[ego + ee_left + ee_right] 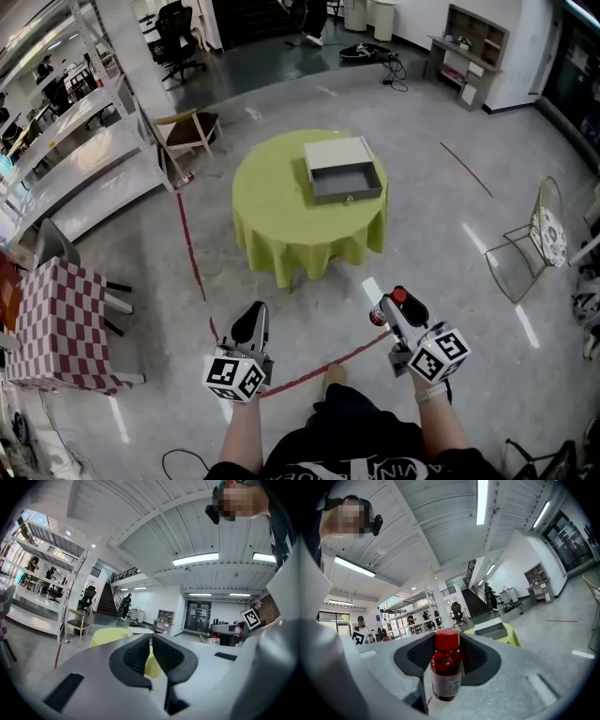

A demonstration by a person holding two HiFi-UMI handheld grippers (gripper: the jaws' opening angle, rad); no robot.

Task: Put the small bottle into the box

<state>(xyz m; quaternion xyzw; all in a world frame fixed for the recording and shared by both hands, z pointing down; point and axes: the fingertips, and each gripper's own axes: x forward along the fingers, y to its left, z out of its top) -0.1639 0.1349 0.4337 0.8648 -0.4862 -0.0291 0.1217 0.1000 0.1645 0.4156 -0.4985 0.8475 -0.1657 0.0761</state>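
Between the right tool's (446,640) jaws stands the small bottle (446,672), upright, red cap on top and dark red body clamped at its sides by the two dark pads. Beside it, the left tool (151,643) is clenched with nothing in it, its pads drawn together to a thin slit. Both tools are held low in front of the person, over the grey floor. Well ahead of them stands a round desk (281,220) under a yellow-green cloth. On its far right part lies the grey box (347,196), open, well apart from the bottle.
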